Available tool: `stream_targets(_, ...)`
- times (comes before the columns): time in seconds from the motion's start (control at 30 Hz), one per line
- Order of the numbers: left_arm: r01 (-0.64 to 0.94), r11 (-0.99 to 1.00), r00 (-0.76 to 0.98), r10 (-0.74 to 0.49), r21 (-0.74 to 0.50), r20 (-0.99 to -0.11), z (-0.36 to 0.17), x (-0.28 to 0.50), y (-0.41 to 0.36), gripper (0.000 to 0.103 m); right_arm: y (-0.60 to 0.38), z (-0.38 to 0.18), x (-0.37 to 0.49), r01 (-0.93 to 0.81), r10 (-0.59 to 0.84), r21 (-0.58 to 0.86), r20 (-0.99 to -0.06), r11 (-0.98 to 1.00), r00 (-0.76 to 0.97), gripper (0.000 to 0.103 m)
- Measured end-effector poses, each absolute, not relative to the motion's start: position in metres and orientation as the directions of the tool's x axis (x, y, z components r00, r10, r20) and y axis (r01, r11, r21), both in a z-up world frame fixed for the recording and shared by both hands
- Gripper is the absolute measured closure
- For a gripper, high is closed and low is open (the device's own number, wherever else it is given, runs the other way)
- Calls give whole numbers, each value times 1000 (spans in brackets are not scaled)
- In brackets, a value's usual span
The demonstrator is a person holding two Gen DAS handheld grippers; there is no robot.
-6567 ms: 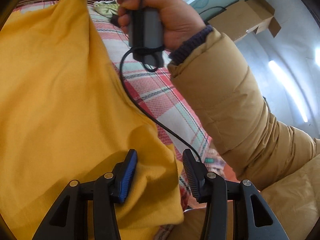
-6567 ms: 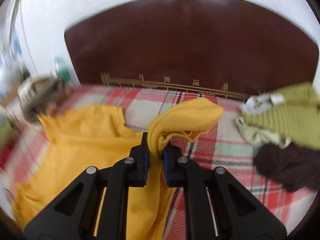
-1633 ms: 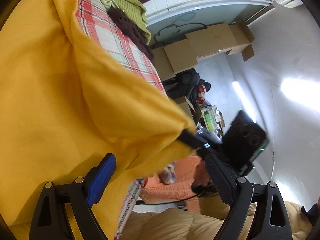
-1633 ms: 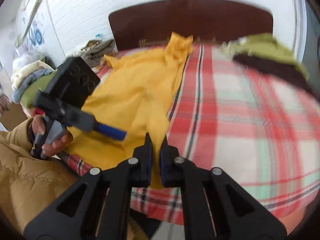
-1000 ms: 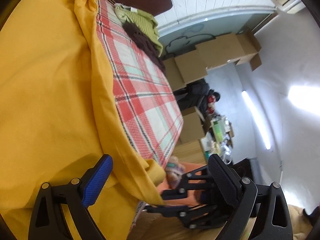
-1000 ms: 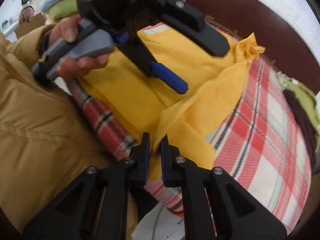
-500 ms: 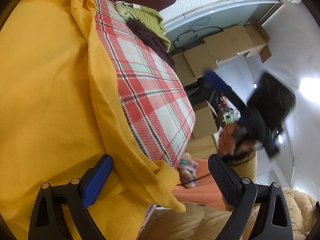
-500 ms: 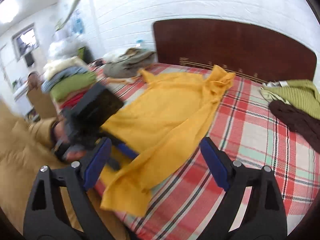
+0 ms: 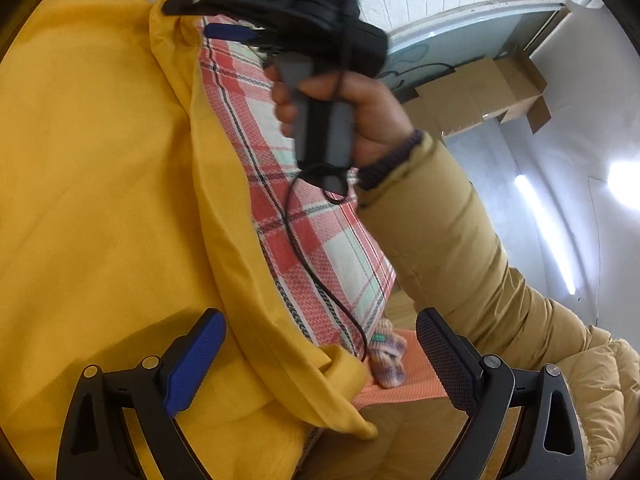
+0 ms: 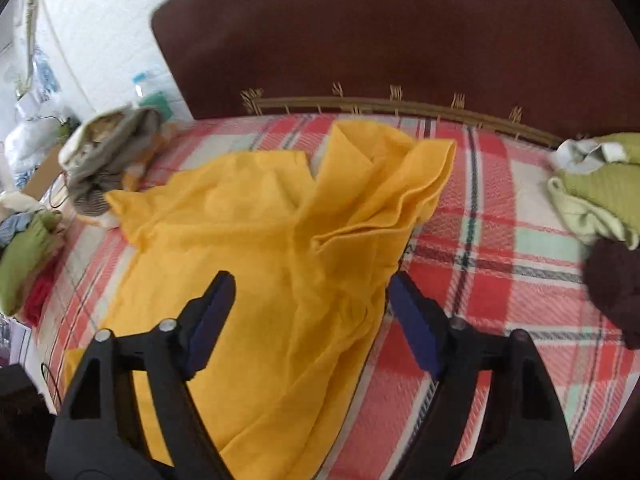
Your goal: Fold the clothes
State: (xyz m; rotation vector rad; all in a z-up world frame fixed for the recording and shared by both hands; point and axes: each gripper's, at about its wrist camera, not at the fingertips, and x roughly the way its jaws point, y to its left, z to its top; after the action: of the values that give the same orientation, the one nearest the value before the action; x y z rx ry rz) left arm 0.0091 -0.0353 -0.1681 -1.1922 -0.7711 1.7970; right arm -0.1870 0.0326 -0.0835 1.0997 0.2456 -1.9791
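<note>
Both grippers are spread wide w/ nothing in them: your left gripper [image 9: 320, 360] hangs over the near corner of the yellow garment [image 10: 280, 248], and your right gripper [image 10: 312, 320] hovers above its middle, jaws apart, pointed toward the headboard [image 10: 380, 32]. Yellow garment lies spread on the plaid bedspread [image 10: 500, 272], roughly lengthwise toward the headboard, w/ one side flipped over itself into a thick ridge along the right edge & a bunched sleeve or corner at the far end. Near corner droops off the bed edge in the left wrist view. Fabric looks thin, light & floppy, so it'll sag and drag rather than hold a shape; prob. not slippery on the woven bedspread, so expect it to catch & wrinkle if you pull it flat. Best holds, by my read: the folded right edge where layers stack, or the hanging near corner, both give a doubled lip to pinch. Avoid grabbing mid-panel; you'd only tent it. Around it: green knit pile [image 10: 600, 184] & a dark garment [image 10: 616, 288] at the right side, well apart from the yellow one; grey-beige bundle [image 10: 108, 152] near its far left corner, close enough to snag if you swing cloth that way. Your right-hand cable [image 9: 316, 264] dangles over the bedspread just beside the yellow edge, so mind it doesn't get folded in.
</note>
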Motion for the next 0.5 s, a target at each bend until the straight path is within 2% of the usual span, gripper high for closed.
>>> stream_targets(0.03, -295, -469, -209, 882, -833, -422, -169, 8, -36, 5, 31, -90, -194, 732, -570, 224, -779, -643, -262, 49)
stream_targets(0.1, -286, -464, -208, 884, -838, -419, -172, 6, -37, 5, 37, -99, -204, 695, -574, 262, -776, -669, -260, 81)
stream_targets(0.17, -278, -456, -206, 888, -845, -412, -174, 4, -39, 5, 47, -100, -212, 660, -597, 315, -760, -682, -256, 90)
stream_targets(0.2, -275, -451, -205, 890, -849, -406, -175, 2, -40, 5, 51, -97, -213, 656, -607, 321, -750, -683, -265, 93)
stream_targets(0.33, -271, -429, -201, 901, -862, -385, -177, 1, -43, 5, 59, -55, -196, 716, -636, 235, -683, -657, -359, 95)
stream_targets(0.5, -274, -405, -205, 911, -872, -359, -177, -4, -46, 5, 39, -9, -163, 781, -605, -10, -626, -624, -492, 95)
